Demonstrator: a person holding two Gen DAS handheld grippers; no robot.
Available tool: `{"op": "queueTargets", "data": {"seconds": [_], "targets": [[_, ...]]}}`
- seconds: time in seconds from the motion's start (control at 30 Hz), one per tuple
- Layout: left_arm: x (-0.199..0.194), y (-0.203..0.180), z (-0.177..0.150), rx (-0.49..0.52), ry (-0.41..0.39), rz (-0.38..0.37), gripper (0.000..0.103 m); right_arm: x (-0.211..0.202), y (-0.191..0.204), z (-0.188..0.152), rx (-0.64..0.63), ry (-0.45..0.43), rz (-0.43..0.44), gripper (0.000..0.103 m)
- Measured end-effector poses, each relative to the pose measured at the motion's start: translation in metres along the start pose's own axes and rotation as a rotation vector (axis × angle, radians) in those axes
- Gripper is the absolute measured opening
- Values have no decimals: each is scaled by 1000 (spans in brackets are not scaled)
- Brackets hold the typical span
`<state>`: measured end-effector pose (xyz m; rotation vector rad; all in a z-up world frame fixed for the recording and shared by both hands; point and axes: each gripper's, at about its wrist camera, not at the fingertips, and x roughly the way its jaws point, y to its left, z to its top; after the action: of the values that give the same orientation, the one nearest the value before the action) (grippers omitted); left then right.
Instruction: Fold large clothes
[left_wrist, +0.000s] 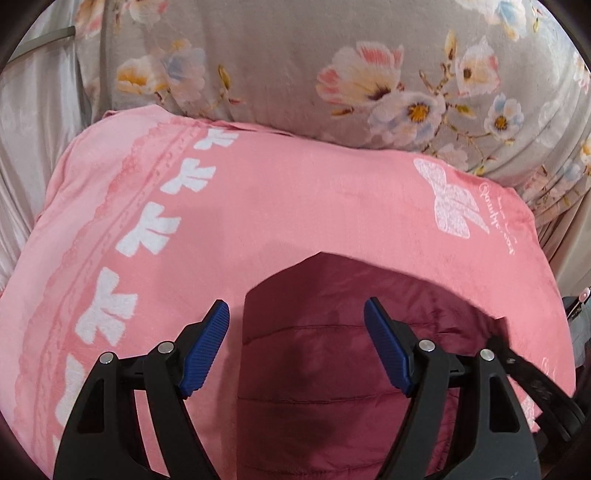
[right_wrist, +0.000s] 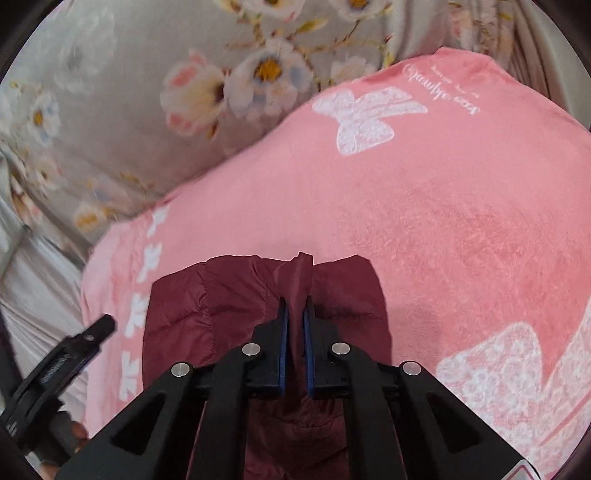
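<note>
One maroon quilted garment (right_wrist: 229, 306) is lying on one pink blanket (left_wrist: 295, 206) with white bows; one grey floral cover (left_wrist: 280, 62) is sitting behind it. Two grippers in use. Right gripper (right_wrist: 295, 310) is clenching a bunched fold of the garment's edge. Left gripper (left_wrist: 295, 314) is hovering over the garment, jaws spread, gripping nothing. Its body is showing at the right view's lower left.

You've got a bed covered by a pink plush blanket with white bow prints (left_wrist: 295, 206) carrying a dark maroon quilted jacket (left_wrist: 314, 369), with a grey floral-print pillow (left_wrist: 280, 66) at the blanket's far edge.
</note>
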<state>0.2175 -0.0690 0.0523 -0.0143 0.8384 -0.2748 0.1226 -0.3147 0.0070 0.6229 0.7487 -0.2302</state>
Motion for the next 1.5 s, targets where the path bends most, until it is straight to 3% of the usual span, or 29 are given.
{"op": "queueTargets", "data": {"seconds": [0.1, 0.33, 1.2, 1.5], "targets": [[19, -12, -10, 12, 36, -4, 73, 0, -13, -17, -39, -14, -61, 5], [57, -32, -35, 29, 91, 16, 74, 26, -31, -38, -64, 11, -84, 6], [98, -43, -60, 60, 25, 94, 90, 59, -28, -56, -194, -57, -131, 7], [102, -43, -64, 63, 9, 95, 92, 61, -34, -55, -181, -46, -87, 7]]}}
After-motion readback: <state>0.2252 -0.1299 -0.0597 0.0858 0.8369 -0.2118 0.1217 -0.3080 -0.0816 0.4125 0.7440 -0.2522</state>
